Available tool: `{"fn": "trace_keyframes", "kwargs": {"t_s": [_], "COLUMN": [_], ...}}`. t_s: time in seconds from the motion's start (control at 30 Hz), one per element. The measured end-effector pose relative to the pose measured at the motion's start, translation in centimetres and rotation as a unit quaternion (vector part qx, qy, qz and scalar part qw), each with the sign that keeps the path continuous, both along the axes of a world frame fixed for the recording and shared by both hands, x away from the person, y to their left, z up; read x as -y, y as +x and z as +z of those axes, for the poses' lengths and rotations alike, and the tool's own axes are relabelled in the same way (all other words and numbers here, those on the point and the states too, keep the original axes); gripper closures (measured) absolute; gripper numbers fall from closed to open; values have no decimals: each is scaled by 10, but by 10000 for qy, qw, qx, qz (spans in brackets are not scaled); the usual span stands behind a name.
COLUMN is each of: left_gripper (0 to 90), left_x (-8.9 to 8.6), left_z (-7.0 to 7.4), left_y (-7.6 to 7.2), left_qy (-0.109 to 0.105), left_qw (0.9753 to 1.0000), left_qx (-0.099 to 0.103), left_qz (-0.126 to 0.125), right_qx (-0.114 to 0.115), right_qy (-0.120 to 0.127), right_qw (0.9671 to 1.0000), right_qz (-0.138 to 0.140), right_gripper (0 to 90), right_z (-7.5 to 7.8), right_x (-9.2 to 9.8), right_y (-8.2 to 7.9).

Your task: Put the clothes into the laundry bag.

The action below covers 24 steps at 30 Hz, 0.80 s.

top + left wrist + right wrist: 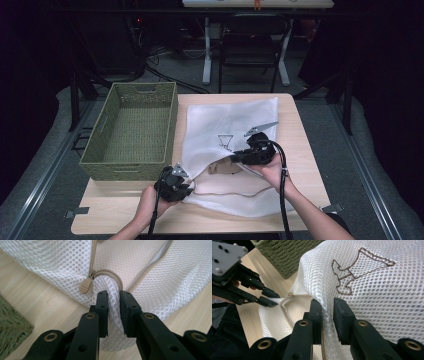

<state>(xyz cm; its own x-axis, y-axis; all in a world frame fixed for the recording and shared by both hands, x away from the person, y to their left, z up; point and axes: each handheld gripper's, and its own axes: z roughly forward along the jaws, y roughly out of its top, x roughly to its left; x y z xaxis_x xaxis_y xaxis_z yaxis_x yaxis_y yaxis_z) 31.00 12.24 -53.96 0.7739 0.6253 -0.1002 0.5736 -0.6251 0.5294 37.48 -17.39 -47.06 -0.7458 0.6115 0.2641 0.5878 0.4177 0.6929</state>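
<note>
My left gripper (113, 296) and right gripper (327, 305) each pinch the white mesh zippered laundry bag (227, 120), its opening spread between them.

White mesh bag (62, 262) cloth, open-weave; basket (131, 131) woven, probably fibre; table (47, 312) matt wood.

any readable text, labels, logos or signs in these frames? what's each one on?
No words, numbers or brand names can be read.
The one sign: a brown stitched outline, roughly a triangle, no letters, on the white mesh bag; its shape is clearest in the right gripper view.
The zipper pull and the green woven basket carry no visible marking.
</note>
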Motion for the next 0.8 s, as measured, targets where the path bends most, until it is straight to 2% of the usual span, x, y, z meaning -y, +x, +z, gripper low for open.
{"fn": "trace_keyframes", "kwargs": {"t_s": [0.07,0.2,0.33,0.37,0.4,0.43,0.53,0.63,0.7,0.73,0.8], "left_gripper": [770,768,724,710,683,635,502,414,387,377,359], "left_x": [-3,-8,-9,-9,-11,-11,-12,-8,-1,3,13], "left_z": [0,-1,1,3,5,7,13,16,16,16,16], "left_y": [-2,-4,-6,-6,-6,-6,-7,-8,-7,-6,-3], "left_qy": [-8,-7,-37,-63,-261,-314,-300,-239,-207,-160,-37], "left_qw": [10000,9999,10000,10000,9996,9994,9987,9978,9970,9971,9952], "left_qx": [-12,-68,-39,-15,-61,-38,251,503,652,665,925], "left_qz": [33,77,69,49,78,140,319,369,365,324,318], "right_qx": [25,56,94,100,112,112,100,27,-20,-25,-73], "right_qy": [20,-113,-286,-303,-326,-340,-328,-223,-162,-166,-148], "right_qw": [10000,9999,9995,9994,9993,9992,9993,9996,9997,9997,9997], "right_qz": [-37,4,103,125,151,163,174,162,159,168,196], "right_gripper": [771,769,823,825,830,833,840,842,844,845,844], "right_z": [1,1,0,0,1,1,2,2,3,4,3], "right_x": [1,-1,-5,-6,-6,-6,-6,-4,-2,-1,-1], "right_y": [-1,-1,-4,-5,-6,-6,-7,-7,-6,-6,-6]}}
